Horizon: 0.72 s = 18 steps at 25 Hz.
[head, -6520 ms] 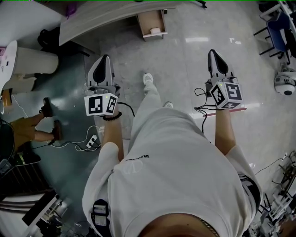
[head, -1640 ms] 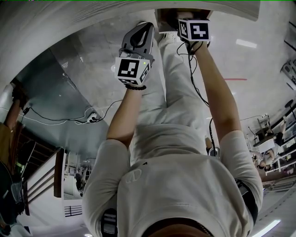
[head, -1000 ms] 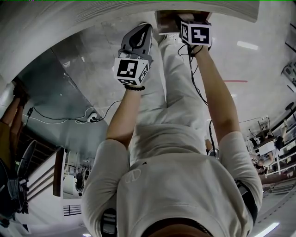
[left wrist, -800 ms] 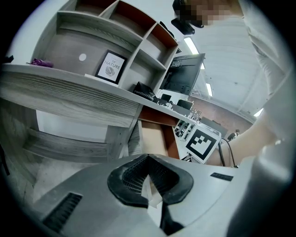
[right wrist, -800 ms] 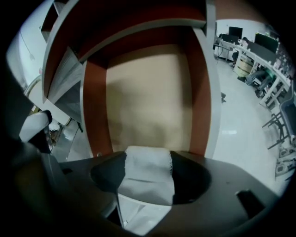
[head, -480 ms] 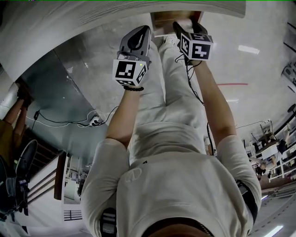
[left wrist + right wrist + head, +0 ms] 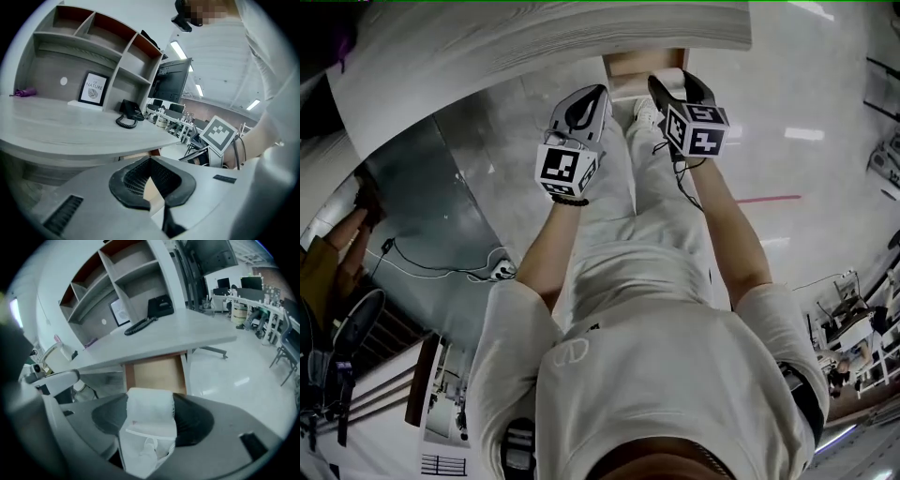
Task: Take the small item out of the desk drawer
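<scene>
My right tool (image 7: 151,403) pinches the white packet (image 7: 149,423), already clear of the open drawer (image 7: 157,373). My left tool (image 7: 151,161) is pressed together, empty. Removal looks done; setting it down may remain.

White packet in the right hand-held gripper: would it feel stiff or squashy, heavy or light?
Probably soft: the white packet looks rounded and creased between the jaws of the right hand-held gripper. Likely light, since one pinch carries it. Its crumpled end might flop or tear if tugged.
</scene>
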Available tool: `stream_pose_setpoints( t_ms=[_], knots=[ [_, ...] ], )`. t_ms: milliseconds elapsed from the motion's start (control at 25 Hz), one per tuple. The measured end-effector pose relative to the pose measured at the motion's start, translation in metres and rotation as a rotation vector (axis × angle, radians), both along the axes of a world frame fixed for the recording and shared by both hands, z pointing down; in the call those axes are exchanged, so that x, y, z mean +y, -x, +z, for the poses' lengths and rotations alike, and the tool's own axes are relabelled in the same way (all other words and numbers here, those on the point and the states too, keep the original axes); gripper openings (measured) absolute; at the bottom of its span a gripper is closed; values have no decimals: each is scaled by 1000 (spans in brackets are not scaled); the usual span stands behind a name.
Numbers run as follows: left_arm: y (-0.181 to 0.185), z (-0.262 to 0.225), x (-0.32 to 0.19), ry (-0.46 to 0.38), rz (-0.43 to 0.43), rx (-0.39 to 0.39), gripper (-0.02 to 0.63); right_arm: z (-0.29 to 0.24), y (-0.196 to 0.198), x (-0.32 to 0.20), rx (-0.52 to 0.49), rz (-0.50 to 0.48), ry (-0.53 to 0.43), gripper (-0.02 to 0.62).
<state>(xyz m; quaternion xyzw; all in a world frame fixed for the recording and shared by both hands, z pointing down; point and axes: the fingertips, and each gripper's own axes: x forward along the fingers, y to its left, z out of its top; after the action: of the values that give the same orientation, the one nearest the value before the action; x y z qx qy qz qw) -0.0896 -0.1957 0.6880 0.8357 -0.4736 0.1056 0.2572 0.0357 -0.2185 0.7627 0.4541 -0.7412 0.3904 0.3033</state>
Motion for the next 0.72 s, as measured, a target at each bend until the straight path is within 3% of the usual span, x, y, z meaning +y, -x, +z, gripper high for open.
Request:
stream_pose_setpoints(
  t_ms=[440,720],
  knots=[
    [-1,-114,-7,-113,-16,-43,0,-147,-18,-14,-61,-3,-195,279],
    [19,-180,-1,-177,-51,-42,0,-236,-14,-19,-128,23,-323,279]
  ],
)
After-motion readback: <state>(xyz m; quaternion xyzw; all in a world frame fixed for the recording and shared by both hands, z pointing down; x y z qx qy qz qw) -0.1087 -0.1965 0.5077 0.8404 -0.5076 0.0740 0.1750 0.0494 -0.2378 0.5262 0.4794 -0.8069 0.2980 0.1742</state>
